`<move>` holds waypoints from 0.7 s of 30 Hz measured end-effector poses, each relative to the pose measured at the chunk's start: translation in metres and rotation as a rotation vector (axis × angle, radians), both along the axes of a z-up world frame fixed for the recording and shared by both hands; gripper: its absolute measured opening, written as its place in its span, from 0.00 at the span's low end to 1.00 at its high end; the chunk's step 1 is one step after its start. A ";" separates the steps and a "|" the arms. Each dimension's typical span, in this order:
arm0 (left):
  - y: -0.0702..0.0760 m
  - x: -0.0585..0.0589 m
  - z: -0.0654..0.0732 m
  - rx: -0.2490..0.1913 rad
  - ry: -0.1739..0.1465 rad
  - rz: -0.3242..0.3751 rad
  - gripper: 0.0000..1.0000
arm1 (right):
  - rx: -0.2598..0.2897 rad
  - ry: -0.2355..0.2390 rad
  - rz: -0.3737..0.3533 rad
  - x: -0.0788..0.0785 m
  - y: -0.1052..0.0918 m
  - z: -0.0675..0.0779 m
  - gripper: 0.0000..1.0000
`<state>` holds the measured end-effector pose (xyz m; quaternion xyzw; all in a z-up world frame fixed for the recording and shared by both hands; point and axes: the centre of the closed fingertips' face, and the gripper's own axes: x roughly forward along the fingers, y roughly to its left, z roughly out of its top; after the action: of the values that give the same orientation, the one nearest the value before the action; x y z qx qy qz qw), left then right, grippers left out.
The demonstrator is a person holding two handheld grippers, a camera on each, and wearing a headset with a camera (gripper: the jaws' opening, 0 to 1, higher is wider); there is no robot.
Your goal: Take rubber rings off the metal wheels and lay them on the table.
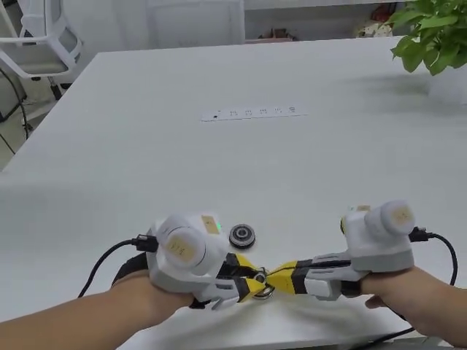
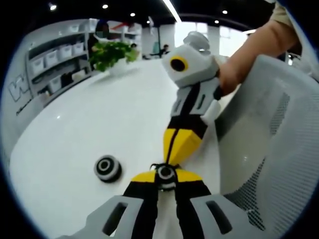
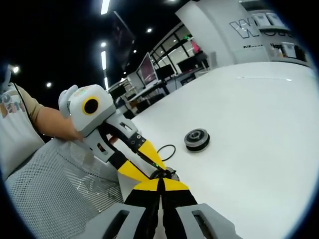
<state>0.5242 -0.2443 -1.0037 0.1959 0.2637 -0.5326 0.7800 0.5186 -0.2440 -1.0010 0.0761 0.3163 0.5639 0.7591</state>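
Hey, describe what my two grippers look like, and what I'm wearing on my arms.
The left gripper and the right gripper match: rounded white-grey housings with a tan square sticker on top, and black jaws ending in yellow wedge tips. A black cable trails from each one's outer side. Your forearms are bare; a light short sleeve shows in the right gripper view.

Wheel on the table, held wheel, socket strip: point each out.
wheel on the table (image 1: 241, 235), head view, centre hub.
held wheel (image 2: 165, 173), left gripper view, face between the jaws.
socket strip (image 1: 253, 113), head view, middle of its top.
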 end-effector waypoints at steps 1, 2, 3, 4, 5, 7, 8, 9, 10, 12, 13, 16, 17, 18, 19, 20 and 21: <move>0.000 0.000 0.000 0.000 0.000 0.000 0.12 | 0.000 0.001 0.001 0.000 0.000 0.000 0.00; 0.000 0.000 0.000 0.000 0.000 0.000 0.12 | 0.001 0.000 0.003 -0.001 0.001 0.000 0.00; 0.000 0.000 0.000 0.000 0.000 0.000 0.12 | 0.001 0.000 0.004 -0.001 0.001 0.000 0.00; 0.000 0.000 0.000 -0.001 0.001 -0.001 0.12 | 0.001 -0.001 0.007 -0.001 0.001 0.001 0.00; 0.000 -0.001 0.000 -0.001 0.001 -0.001 0.12 | 0.000 -0.005 0.008 -0.001 0.001 0.001 0.00; -0.001 -0.001 0.000 -0.002 0.002 -0.001 0.12 | 0.002 -0.004 0.010 -0.002 0.001 0.001 0.00; -0.001 -0.001 0.000 -0.002 0.002 -0.002 0.12 | 0.010 -0.001 0.011 -0.003 0.002 0.003 0.00; -0.001 -0.001 0.000 -0.003 0.002 -0.003 0.12 | 0.015 0.000 0.013 -0.004 0.002 0.004 0.00; -0.002 -0.001 0.000 -0.004 0.001 -0.005 0.12 | 0.018 0.005 0.027 -0.007 0.005 0.004 0.00; -0.002 -0.001 0.000 -0.007 0.001 -0.004 0.12 | 0.043 0.012 0.029 -0.007 0.007 0.009 0.00; -0.002 -0.001 0.000 -0.008 0.001 -0.004 0.12 | 0.039 -0.002 0.031 -0.007 0.006 0.008 0.00; -0.002 -0.001 0.001 -0.010 0.001 -0.003 0.12 | 0.021 -0.008 0.018 -0.005 0.003 0.004 0.00; -0.002 -0.001 0.001 -0.011 0.000 -0.002 0.12 | 0.042 -0.018 0.021 -0.004 0.004 0.006 0.00; -0.002 -0.001 0.001 -0.011 0.001 -0.001 0.12 | 0.014 -0.005 -0.001 -0.002 -0.001 0.003 0.00; -0.002 -0.001 0.001 -0.012 0.004 0.000 0.12 | 0.017 -0.013 0.000 -0.001 -0.002 0.003 0.00; -0.002 -0.001 0.001 -0.011 0.003 -0.004 0.12 | 0.013 -0.013 -0.008 0.000 -0.003 0.003 0.00; -0.002 -0.001 0.001 -0.012 0.001 -0.005 0.12 | 0.017 -0.020 -0.012 0.001 -0.003 0.004 0.00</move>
<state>0.5231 -0.2460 -1.0024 0.1916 0.2606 -0.5364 0.7795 0.5195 -0.2472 -0.9971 0.0786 0.3036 0.5628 0.7648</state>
